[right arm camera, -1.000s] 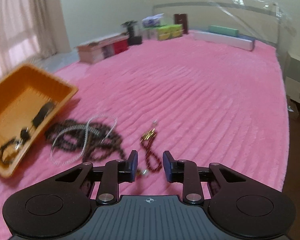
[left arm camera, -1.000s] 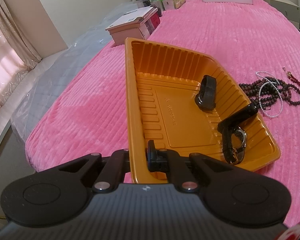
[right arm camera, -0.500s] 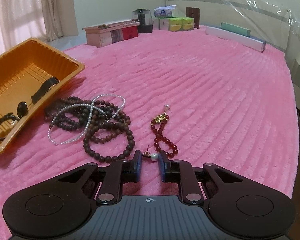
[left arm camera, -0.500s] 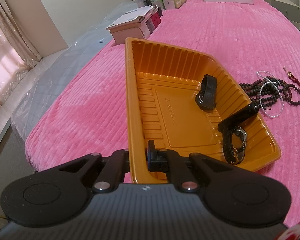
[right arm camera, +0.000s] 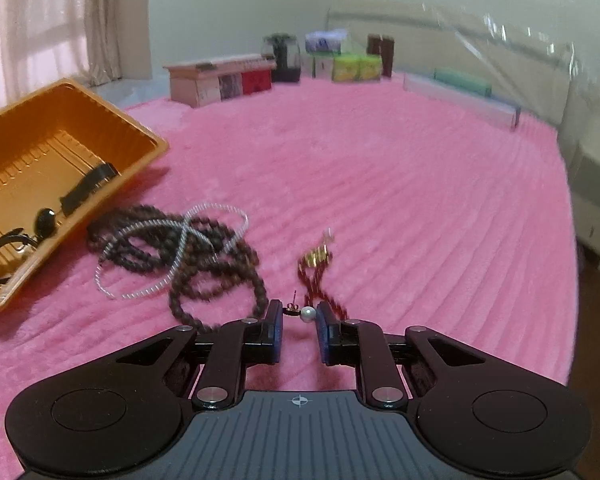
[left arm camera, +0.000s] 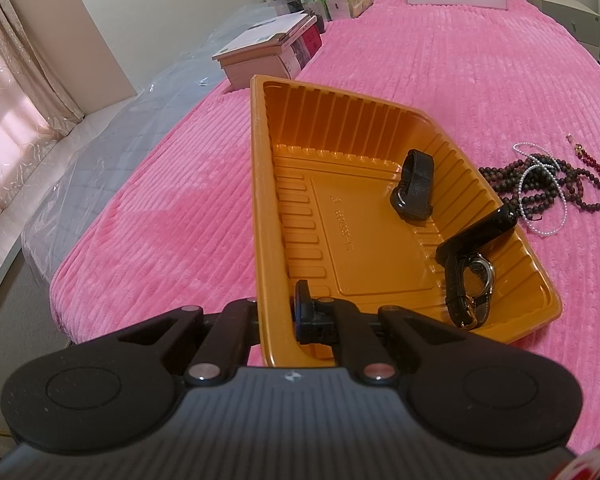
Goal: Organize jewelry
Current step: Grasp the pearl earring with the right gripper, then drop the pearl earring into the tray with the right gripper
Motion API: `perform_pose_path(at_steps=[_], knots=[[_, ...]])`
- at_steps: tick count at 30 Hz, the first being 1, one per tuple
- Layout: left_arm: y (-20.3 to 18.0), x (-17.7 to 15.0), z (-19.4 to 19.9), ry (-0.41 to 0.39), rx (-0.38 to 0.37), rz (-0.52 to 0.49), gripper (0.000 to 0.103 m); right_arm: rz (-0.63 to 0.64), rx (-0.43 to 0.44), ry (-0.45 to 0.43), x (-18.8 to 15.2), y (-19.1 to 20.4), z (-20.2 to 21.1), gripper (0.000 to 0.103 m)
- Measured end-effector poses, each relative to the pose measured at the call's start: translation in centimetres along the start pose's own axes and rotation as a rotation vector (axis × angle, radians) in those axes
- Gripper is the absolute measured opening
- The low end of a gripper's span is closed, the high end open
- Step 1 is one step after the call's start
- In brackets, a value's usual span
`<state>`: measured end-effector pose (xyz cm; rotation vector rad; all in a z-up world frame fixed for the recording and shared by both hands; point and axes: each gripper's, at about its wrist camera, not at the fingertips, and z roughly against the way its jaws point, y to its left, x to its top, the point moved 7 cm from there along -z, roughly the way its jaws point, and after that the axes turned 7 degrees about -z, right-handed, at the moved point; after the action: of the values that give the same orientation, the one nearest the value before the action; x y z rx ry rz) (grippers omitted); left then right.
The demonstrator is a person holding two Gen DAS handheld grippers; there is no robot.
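- Orange plastic tray (left arm camera: 340,216) fills the middle of the left wrist view, one side lifted off the pink bedspread (left arm camera: 440,52).
- Left gripper (left arm camera: 278,316) at the bottom centre has its fingers clamped on the tray's near wall, one inside, one outside.
- In the tray: a black strap (left arm camera: 416,188) right of centre, a black-banded wristwatch (left arm camera: 474,280) at the lower right wall.
- In the right wrist view, the right gripper (right arm camera: 299,314) at lower centre has just been closing its fingers, and a pearl earring (right arm camera: 306,313) sits pinched between them, raised above the bedspread.
- Just above it, a red bead bracelet (right arm camera: 314,276) lies blurred.
- Left of centre, dark wooden bead strands (right arm camera: 204,256) tangle with a pearl necklace (right arm camera: 180,252) right beside the tray's edge.
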<state>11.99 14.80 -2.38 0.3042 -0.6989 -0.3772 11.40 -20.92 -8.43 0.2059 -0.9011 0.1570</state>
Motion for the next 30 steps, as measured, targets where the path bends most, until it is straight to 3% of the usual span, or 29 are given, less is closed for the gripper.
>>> perform_pose_path(at_steps=[3, 8, 10, 15, 23, 25, 26, 27, 30], knots=[[0.0, 0.0, 0.0, 0.000, -0.001, 0.002, 0.003, 0.001, 0.103, -0.013, 1.4, 2.5, 1.0, 0.018], [0.0, 0.0, -0.1, -0.001, -0.004, 0.008, 0.003, 0.062, 0.363, -0.008, 2.9, 10.0, 2.2, 0.018], [0.0, -0.1, -0.1, -0.003, -0.006, 0.012, 0.003, 0.106, 0.426, 0.001, 2.9, 12.8, 2.2, 0.018], [-0.1, 0.0, -0.1, -0.009, -0.009, 0.014, 0.003, 0.205, 0.491, 0.022, 2.2, 17.4, 1.2, 0.018], [0.0, -0.2, 0.0, -0.011, -0.012, 0.018, 0.003, 0.249, 0.515, 0.034, 1.4, 18.8, 0.5, 0.019], [0.0, -0.2, -0.1, -0.010, -0.011, 0.019, 0.003, 0.246, 0.508, 0.028, 1.3, 18.6, 0.6, 0.034], [0.0, -0.2, -0.1, -0.010, -0.011, 0.019, 0.003, 0.233, 0.503, 0.021, 1.2, 18.2, 0.9, 0.056], [0.0, -0.2, -0.1, -0.010, -0.011, 0.020, 0.003, 0.213, 0.499, 0.013, 1.2, 17.6, 1.0, 0.066], [0.0, -0.2, -0.1, -0.010, -0.012, 0.019, 0.003, 0.173, 0.475, 0.016, 1.0, 15.7, 1.6, 0.066]])
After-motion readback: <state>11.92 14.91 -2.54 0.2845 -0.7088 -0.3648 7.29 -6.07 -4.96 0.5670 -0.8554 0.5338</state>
